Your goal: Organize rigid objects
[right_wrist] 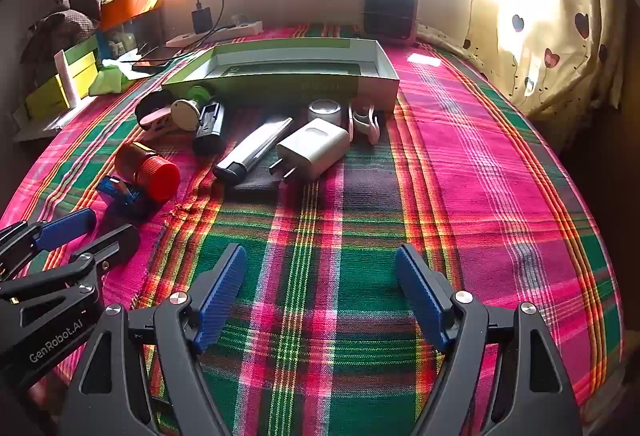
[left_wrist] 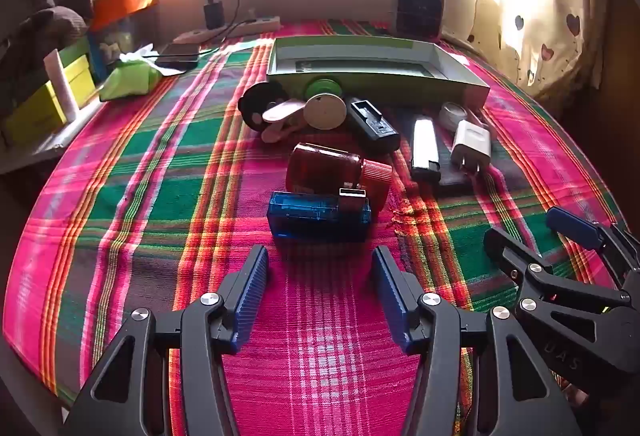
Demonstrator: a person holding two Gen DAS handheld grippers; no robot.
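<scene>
Fingers point(left_wrist: 256, 276) spread, blue USB device point(left_wrist: 316, 214) seemingly just ahead.

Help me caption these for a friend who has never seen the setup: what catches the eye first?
The loud pink-and-green plaid cloth fills both views. A jumble of small things sits mid-cloth before an open green box: a brown bottle with a red cap lying on its side, a blue gadget just ahead of the open left gripper, and a white charger. The right gripper is open over bare cloth.
</scene>
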